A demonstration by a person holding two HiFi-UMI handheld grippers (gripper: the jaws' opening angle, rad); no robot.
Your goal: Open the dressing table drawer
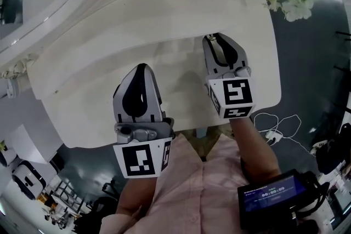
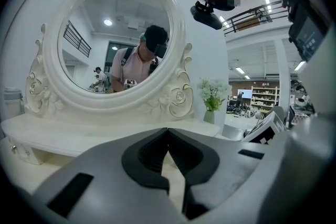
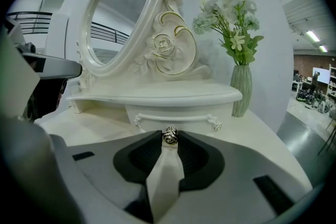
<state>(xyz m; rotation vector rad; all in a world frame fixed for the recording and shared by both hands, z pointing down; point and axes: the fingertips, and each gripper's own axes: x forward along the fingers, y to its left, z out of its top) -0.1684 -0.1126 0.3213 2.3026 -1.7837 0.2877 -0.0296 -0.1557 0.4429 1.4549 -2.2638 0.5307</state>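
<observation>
The white dressing table (image 1: 98,112) fills the scene, its oval carved mirror (image 3: 118,18) rising at the far side over a low shelf. Under that shelf sits the small drawer (image 3: 173,112), not yet pulled out as far as I can judge, with a vase of flowers (image 3: 240,89) standing just to its right. The right gripper (image 3: 169,140) reaches to the drawer front with its jaws pinched nearly together on the little rose-shaped metal knob (image 3: 169,135), which is caught only at the very tips. The left gripper (image 2: 168,132) hovers over the near left part of the tabletop, its jaws meeting at the tips with nothing between them. The risk lies in that shallow tip hold: the knob is small and rounded, so a pull that drifts sideways or upward would likely let it slip free. A sharp tug could also jolt the light drawer right out, or shake the vase beside it
</observation>
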